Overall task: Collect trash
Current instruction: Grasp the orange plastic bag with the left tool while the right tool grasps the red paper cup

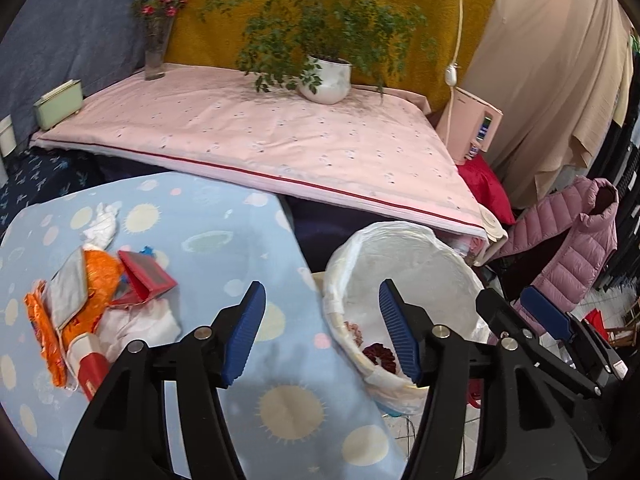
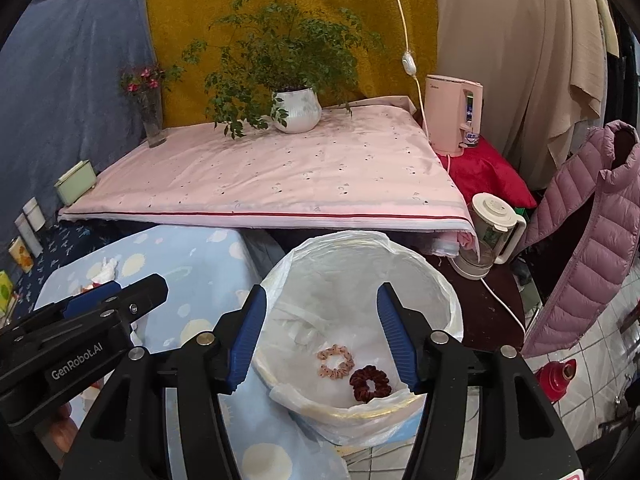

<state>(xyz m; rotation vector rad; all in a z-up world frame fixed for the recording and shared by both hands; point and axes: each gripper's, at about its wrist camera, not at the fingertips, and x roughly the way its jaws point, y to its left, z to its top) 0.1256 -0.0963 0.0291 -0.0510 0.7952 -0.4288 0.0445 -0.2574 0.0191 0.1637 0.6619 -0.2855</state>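
A pile of trash lies on the blue spotted cloth (image 1: 248, 240) at the left: an orange wrapper (image 1: 100, 276), a red box (image 1: 148, 280), a silver pouch (image 1: 70, 292) and crumpled white tissue (image 1: 102, 226). A bin lined with a white plastic bag (image 1: 404, 268) stands right of the cloth; in the right wrist view the bin (image 2: 360, 276) holds a pink scrunchie (image 2: 336, 361) and a dark red scrunchie (image 2: 370, 383). My left gripper (image 1: 322, 336) is open and empty between the trash and the bin. My right gripper (image 2: 320, 336) is open and empty over the bin.
Behind is a raised surface under a pink cloth (image 1: 280, 140) with a potted plant (image 1: 328, 76), a flower vase (image 1: 154, 60) and a green box (image 1: 60, 104). A pink appliance (image 2: 452, 116), a blender jug (image 2: 492, 232) and a mauve puffer jacket (image 2: 592, 232) are at the right.
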